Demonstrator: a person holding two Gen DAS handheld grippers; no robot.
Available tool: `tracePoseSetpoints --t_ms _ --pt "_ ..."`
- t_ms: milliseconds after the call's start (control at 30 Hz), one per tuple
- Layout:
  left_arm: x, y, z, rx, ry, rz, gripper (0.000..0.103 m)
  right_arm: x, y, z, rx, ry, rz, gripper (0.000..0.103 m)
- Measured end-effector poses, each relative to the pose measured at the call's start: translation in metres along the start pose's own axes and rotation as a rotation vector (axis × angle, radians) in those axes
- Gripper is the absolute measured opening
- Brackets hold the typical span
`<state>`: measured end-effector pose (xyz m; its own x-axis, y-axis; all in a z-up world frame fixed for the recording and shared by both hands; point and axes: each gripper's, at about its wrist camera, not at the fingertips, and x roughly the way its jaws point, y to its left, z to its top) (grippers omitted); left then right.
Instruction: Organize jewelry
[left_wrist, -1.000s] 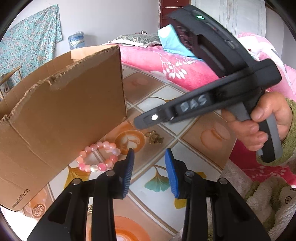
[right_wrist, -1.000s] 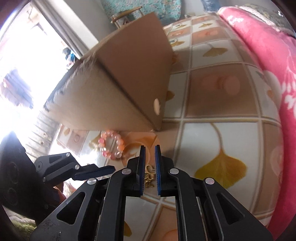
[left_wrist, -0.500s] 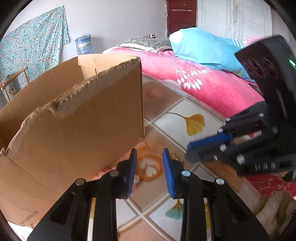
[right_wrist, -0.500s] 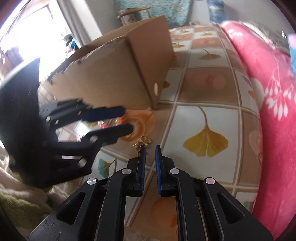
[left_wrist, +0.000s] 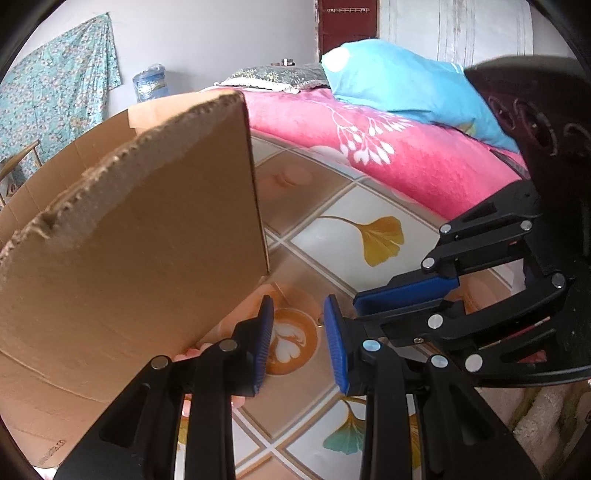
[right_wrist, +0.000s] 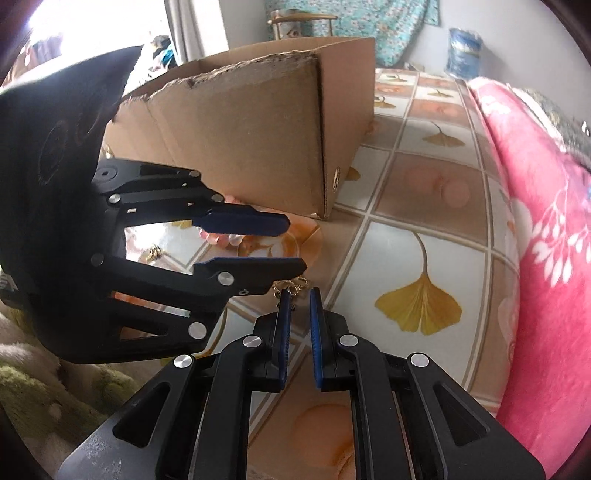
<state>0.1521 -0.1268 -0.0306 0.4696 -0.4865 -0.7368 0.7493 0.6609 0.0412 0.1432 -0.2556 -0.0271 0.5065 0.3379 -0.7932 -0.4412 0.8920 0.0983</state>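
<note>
A small gold trinket (right_wrist: 291, 286) lies on the tiled floor just past the tips of my right gripper (right_wrist: 298, 306). The right jaws are almost shut, with a thin slit and nothing in it. A pink bead bracelet (right_wrist: 221, 238) lies by the foot of the cardboard box (right_wrist: 240, 140). In the right wrist view it shows behind the fingers of my left gripper (right_wrist: 291, 242). In the left wrist view my left gripper (left_wrist: 300, 332) is open and empty above an orange floor motif. The bracelet (left_wrist: 192, 356) peeks out beside its left finger. The right gripper (left_wrist: 406, 295) reaches in from the right.
A second gold piece (right_wrist: 155, 253) lies further left on the tiles. The box (left_wrist: 129, 240) fills the left side. A pink bedspread (left_wrist: 369, 147) with a blue pillow (left_wrist: 406, 85) borders the right, and a fuzzy rug (right_wrist: 44, 387) lies near left.
My left gripper moved forward to the box corner, and its fingers now cover most of the bracelet. The right gripper rolled and now points in alongside the left one. The left jaws narrowed a little.
</note>
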Motion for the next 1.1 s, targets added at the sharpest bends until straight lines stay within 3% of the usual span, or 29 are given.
tracePoseSetpoints --t_ms 300,767,933,1033,1100 --pt "0.005 -0.008 0.005 0.055 0.047 0.048 0.027 0.0 -0.001 -0.001 -0.028 0.006 -0.013 0.008" --pt "-0.018 -0.01 -0.015 0.046 0.111 0.083 0.027 -0.005 0.001 -0.008 -0.007 -0.002 -0.025 0.008" --pt "-0.032 -0.019 -0.022 0.105 0.052 0.191 0.028 -0.005 -0.003 -0.007 0.02 -0.011 -0.013 0.008" --pt "-0.045 -0.02 -0.023 0.085 0.019 0.142 0.028 -0.006 -0.006 -0.007 0.047 -0.018 0.003 0.01" --pt "-0.046 -0.021 -0.025 0.052 0.039 0.097 0.028 -0.007 -0.009 -0.006 0.071 -0.024 0.018 0.012"
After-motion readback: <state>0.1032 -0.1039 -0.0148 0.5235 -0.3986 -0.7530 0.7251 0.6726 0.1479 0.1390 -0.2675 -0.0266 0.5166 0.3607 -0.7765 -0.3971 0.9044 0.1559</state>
